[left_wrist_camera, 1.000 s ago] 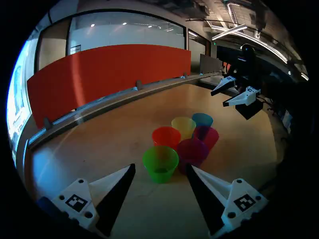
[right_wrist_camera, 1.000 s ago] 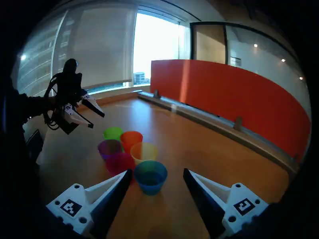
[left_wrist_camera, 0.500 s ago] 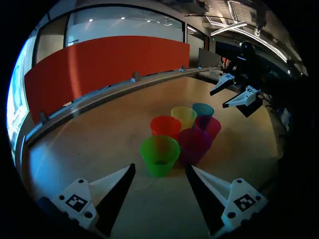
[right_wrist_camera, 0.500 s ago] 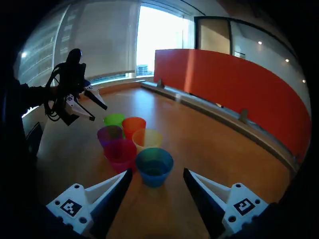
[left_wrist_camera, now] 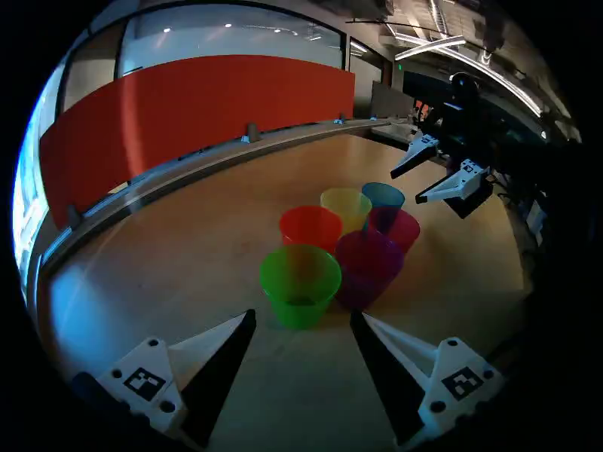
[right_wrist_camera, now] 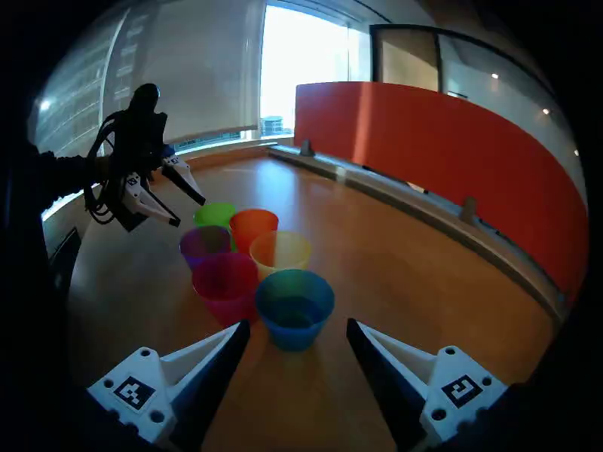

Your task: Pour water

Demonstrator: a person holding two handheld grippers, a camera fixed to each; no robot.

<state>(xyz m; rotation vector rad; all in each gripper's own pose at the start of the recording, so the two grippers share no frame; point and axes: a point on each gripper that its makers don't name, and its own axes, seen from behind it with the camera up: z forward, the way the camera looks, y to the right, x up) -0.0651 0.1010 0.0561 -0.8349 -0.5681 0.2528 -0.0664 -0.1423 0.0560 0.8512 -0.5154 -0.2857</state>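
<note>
L gripper [left_wrist_camera: 302, 312], released, now nearer green cup [left_wrist_camera: 300, 279], lower ctr. R gripper [right_wrist_camera: 298, 322], released, nearer blue cup [right_wrist_camera: 295, 301]; grasp prob. next.

Left gripper view: low, close, facing green cup [left_wrist_camera: 300, 282]. Right gripper view: opposite side, facing blue cup [right_wrist_camera: 295, 305]. Six-cup cluster [left_wrist_camera: 368, 260] shared.

Six coloured cups clustered on a wooden desk [left_wrist_camera: 173, 256], a gripper at each end.

The left gripper [left_wrist_camera: 301, 315] sits low in front, jaws wide apart, with the green cup [left_wrist_camera: 300, 282] just beyond the gap. Packed close behind it are the orange cup [left_wrist_camera: 310, 228], purple cup [left_wrist_camera: 367, 264], yellow cup [left_wrist_camera: 345, 205], pink cup [left_wrist_camera: 393, 228] and blue cup [left_wrist_camera: 383, 197]. The right gripper [left_wrist_camera: 405, 189] hovers above the far side near the blue cup, jaws apart and holding nothing. A red partition [left_wrist_camera: 196, 105] lines the desk's far edge.
</note>
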